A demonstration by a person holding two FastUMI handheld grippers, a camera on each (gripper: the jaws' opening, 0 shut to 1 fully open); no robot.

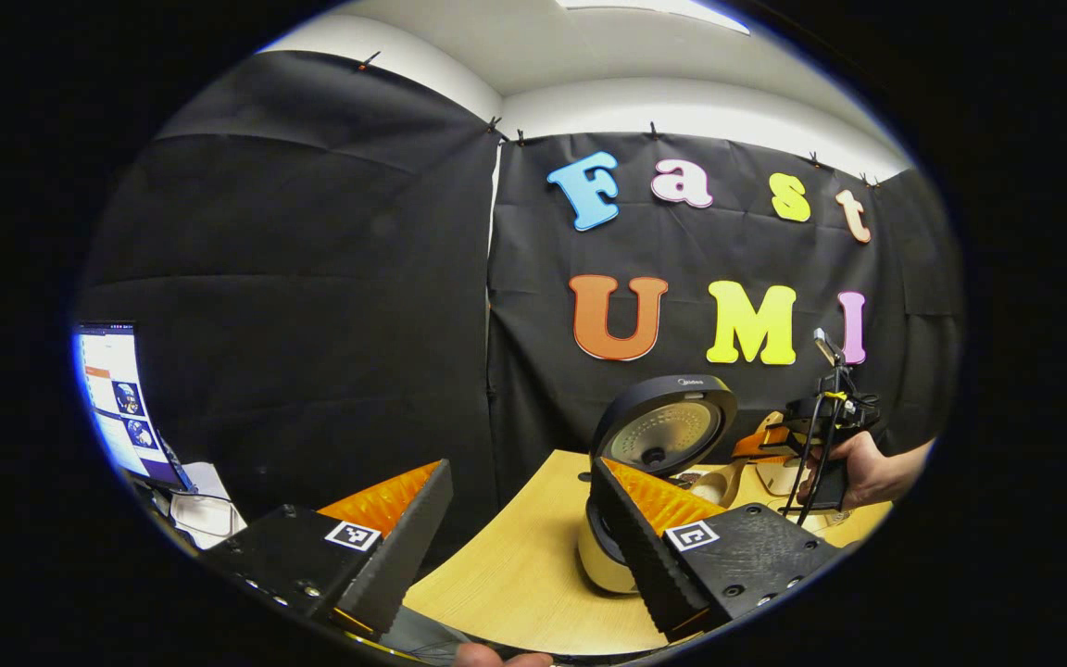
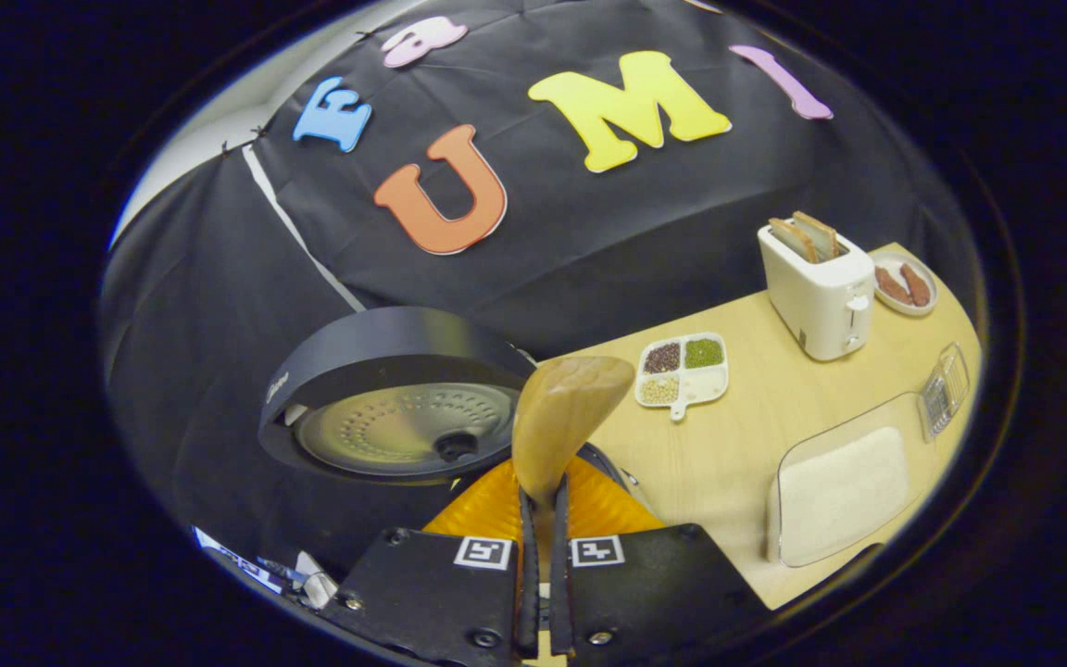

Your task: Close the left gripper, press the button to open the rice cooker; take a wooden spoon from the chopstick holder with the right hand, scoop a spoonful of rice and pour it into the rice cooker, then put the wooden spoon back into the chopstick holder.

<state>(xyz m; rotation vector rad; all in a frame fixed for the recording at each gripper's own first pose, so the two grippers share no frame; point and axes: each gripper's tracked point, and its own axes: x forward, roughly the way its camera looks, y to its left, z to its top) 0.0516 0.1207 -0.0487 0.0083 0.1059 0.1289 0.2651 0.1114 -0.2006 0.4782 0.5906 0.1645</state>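
The rice cooker [image 2: 395, 408] stands with its dark lid raised, showing the round metal inner plate. In the left gripper view the cooker [image 1: 663, 431] sits just past my right finger, lid up too. My left gripper [image 1: 520, 547] is open with nothing between its fingers, over the table's near edge. My right gripper [image 2: 543, 505] is shut on the handle of the wooden spoon [image 2: 566, 408], whose bowl sticks up in front of the cooker; I see no rice on it. A hand holds the right gripper [image 1: 756, 443] to the right of the cooker.
A clear box of white rice [image 2: 844, 491] lies on the wooden table [image 2: 746, 435] at the right. Behind it stand a white toaster [image 2: 821, 292] with bread, a plate of sausages [image 2: 904, 283] and a divided dish of beans [image 2: 682, 371]. A monitor [image 1: 117, 398] is at far left.
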